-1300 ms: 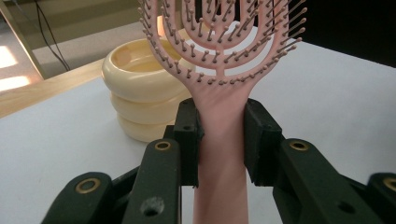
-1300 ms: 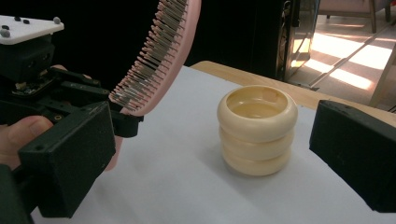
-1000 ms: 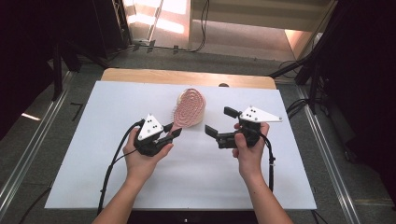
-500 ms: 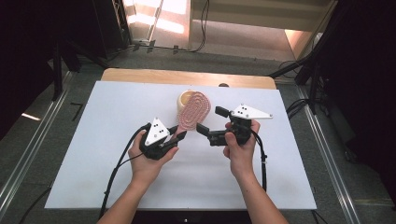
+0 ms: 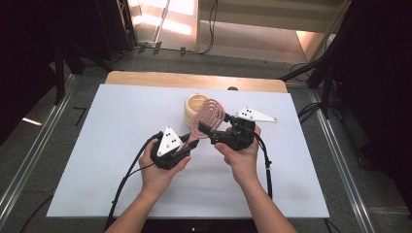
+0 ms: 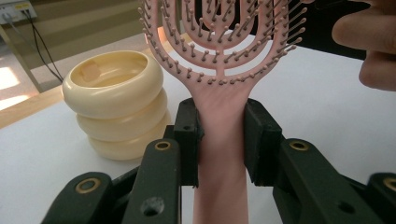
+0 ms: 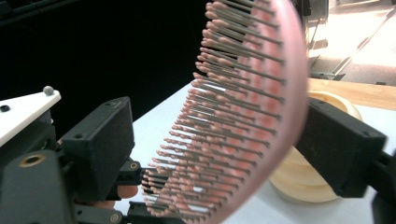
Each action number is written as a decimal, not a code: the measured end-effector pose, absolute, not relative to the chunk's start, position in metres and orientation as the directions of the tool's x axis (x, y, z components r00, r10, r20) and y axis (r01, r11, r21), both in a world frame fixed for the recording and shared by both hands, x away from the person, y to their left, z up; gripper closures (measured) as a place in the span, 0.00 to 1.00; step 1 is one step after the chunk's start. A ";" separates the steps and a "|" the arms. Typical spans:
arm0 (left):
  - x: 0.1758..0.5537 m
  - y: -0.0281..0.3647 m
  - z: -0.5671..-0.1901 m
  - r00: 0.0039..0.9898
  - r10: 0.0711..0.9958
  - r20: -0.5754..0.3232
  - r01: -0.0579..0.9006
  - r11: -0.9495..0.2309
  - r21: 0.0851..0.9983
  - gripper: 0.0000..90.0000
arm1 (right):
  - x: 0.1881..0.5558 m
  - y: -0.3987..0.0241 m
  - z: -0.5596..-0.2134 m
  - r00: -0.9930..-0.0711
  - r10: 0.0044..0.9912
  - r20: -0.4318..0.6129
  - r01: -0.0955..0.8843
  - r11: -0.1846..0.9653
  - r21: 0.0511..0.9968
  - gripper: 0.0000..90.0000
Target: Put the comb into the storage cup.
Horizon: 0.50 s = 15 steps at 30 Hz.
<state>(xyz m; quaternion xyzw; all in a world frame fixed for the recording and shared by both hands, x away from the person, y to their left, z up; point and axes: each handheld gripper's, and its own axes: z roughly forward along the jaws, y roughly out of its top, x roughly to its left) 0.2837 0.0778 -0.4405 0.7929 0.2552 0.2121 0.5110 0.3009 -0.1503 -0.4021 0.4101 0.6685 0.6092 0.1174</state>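
Left tool (image 5: 187,145): jaws clamped on the pink hairbrush (image 6: 219,116) handle, aimed toward 1 o'clock.
Right tool (image 5: 210,135): jaws spread either side of the brush head, aimed toward 9 o'clock.
Forearms: entering from 6 o'clock.

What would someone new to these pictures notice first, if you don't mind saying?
Most striking is the pink hairbrush held up near the middle of the white table, its handle clamped in the left gripper while the right gripper has its jaws open on either side of the bristled head. Just behind it stands a cream ribbed pot, looking like three stacked rings, open at the top.
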 end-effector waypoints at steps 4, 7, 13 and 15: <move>0.282 0.076 -0.441 0.779 0.622 0.083 0.178 -0.347 0.921 0.79 | 0.299 -0.145 -0.402 -0.606 0.721 0.335 0.402 -0.086 0.912 0.30; 0.281 0.074 -0.442 0.778 0.622 0.092 0.170 -0.348 0.922 0.79 | 0.300 -0.144 -0.403 -0.600 0.705 0.378 0.431 -0.113 0.895 0.35; 0.279 0.071 -0.443 0.777 0.621 0.105 0.160 -0.355 0.921 0.79 | 0.303 -0.144 -0.406 -0.580 0.683 0.443 0.476 -0.157 0.866 0.40; 0.279 0.071 -0.444 0.777 0.621 0.104 0.160 -0.354 0.921 0.79 | 0.304 -0.144 -0.407 -0.575 0.684 0.449 0.481 -0.162 0.862 0.40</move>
